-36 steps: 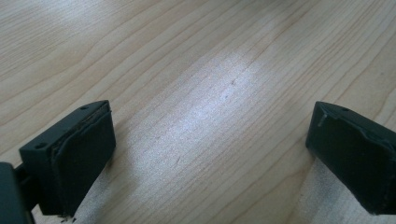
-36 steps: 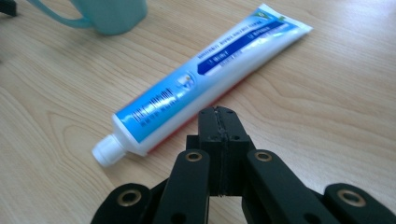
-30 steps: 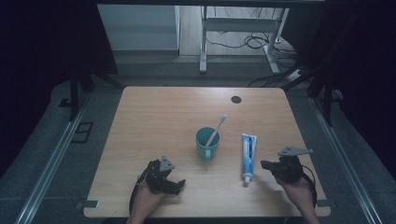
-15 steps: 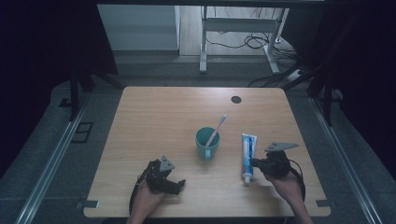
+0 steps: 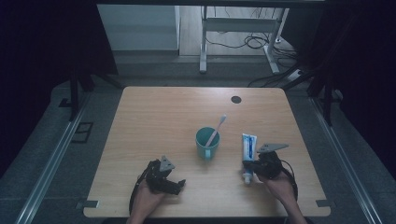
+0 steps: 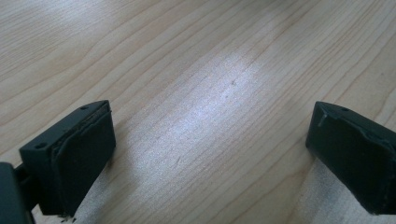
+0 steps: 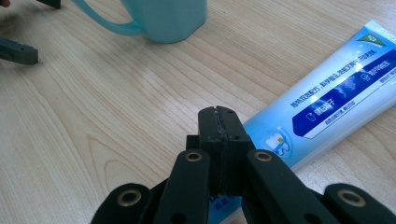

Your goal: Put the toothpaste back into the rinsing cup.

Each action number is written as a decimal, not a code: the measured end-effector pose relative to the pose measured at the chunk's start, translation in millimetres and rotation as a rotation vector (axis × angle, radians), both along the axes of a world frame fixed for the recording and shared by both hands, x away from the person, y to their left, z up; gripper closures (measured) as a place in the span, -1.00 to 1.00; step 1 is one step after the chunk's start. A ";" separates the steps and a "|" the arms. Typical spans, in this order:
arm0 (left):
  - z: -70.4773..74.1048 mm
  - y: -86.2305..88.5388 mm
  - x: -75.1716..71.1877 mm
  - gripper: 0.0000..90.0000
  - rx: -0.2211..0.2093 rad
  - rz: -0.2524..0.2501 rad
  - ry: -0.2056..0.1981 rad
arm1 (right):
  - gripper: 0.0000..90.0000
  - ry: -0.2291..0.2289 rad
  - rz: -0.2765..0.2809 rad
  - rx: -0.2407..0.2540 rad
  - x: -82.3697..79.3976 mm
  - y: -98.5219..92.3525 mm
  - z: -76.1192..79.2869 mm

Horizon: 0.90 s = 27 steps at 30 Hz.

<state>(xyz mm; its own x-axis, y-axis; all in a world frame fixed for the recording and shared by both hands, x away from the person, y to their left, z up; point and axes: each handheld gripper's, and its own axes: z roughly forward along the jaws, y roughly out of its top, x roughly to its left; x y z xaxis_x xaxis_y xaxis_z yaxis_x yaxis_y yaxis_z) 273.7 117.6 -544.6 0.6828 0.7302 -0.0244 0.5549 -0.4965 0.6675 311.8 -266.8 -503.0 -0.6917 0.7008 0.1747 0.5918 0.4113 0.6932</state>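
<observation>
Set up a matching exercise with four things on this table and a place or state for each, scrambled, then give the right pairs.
Things:
1. white toothbrush
2. blue-and-white toothpaste tube
3. left claw
4. right claw

Places or states:
A. jaws wide apart over bare wood
B. lying flat on the wooden table
C. jaws pressed together, right by the tube
D. standing tilted in the teal plastic cup

Pairs: 1-D, 2-B, 3-A, 4-C

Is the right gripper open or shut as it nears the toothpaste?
Shut. In the right gripper view, the right gripper has its jaws pressed together with nothing between them, over the cap end of the toothpaste tube.
</observation>
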 end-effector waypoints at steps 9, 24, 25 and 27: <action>0.0 0.0 -0.1 -0.96 -0.001 0.001 0.001 | 0.98 0.007 0.019 -0.019 -1.6 5.0 -0.8; -0.1 -0.1 -0.2 -0.96 -0.002 0.003 0.002 | 0.97 0.036 -0.001 -0.079 -6.7 -1.7 -8.9; -0.1 -0.1 -0.2 -0.96 -0.002 0.003 0.002 | 0.97 0.036 -0.001 -0.079 -6.7 -1.7 -8.9; 0.0 -0.1 -0.2 -0.96 -0.002 0.003 0.002 | 0.96 0.040 -0.011 -0.073 -7.5 -6.7 -8.8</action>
